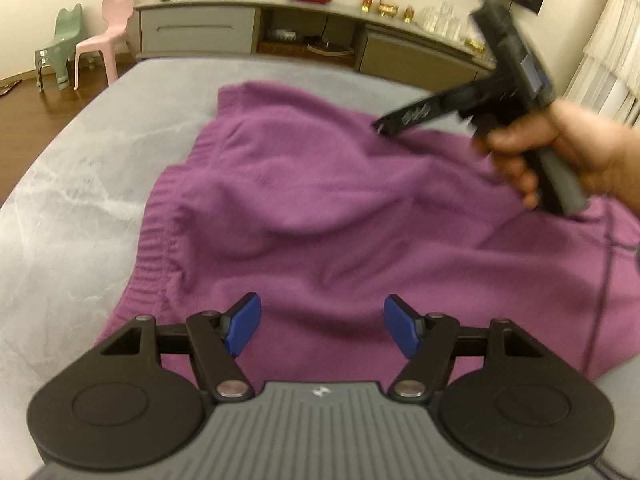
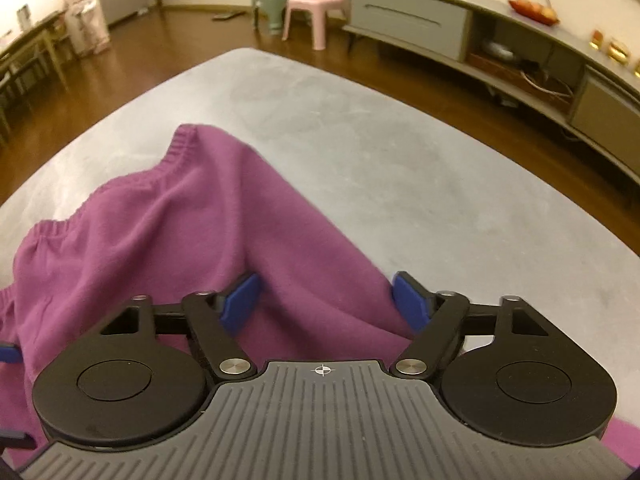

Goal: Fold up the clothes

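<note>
A purple knit garment (image 1: 328,200) lies spread and rumpled on a grey marbled table (image 1: 72,208). Its ribbed hem runs along the left side. My left gripper (image 1: 322,330) is open and empty, its blue pads just above the garment's near part. My right gripper (image 2: 326,300) is open, its pads on either side of a raised fold of the same garment (image 2: 168,232) near its right edge. In the left wrist view the right gripper (image 1: 472,108) is blurred, held by a hand over the garment's far right part.
A long grey sideboard (image 1: 280,28) with dishes and gold cups stands beyond the table. A pink chair (image 1: 106,38) and a green chair (image 1: 60,46) stand on the wooden floor at the left. A person (image 2: 82,8) stands far off by a table.
</note>
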`<state>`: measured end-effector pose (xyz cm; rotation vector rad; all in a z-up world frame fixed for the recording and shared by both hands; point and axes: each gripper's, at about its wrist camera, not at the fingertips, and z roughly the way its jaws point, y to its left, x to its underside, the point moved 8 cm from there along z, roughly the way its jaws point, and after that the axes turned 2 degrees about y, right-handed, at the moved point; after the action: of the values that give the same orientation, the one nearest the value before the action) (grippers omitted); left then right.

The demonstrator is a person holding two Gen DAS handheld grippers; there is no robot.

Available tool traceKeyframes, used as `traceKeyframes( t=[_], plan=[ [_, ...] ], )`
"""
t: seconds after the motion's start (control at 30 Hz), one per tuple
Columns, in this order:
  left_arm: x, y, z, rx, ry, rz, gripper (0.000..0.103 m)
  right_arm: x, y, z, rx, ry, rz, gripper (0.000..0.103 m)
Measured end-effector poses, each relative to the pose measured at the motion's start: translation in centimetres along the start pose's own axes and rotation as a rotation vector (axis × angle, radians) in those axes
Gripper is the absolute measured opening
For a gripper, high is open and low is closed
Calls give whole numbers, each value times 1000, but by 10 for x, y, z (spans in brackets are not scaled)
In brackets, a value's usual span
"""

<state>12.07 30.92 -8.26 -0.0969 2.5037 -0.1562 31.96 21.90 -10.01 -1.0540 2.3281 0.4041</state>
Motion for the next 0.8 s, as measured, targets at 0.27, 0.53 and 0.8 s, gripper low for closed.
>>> traceKeyframes(
  t=[0.27, 0.53, 0.8],
  plan=[
    [4, 16, 0, -23, -6, 37, 68, -49, -3, -29, 231, -45, -44, 4],
    [2, 19, 1, -30, -3, 17, 68, -58, -15, -44, 414, -154, 129, 39],
    [-13, 41, -23, -11, -65, -154, 65, -47, 39, -63, 242, -142, 118, 83]
  ],
)
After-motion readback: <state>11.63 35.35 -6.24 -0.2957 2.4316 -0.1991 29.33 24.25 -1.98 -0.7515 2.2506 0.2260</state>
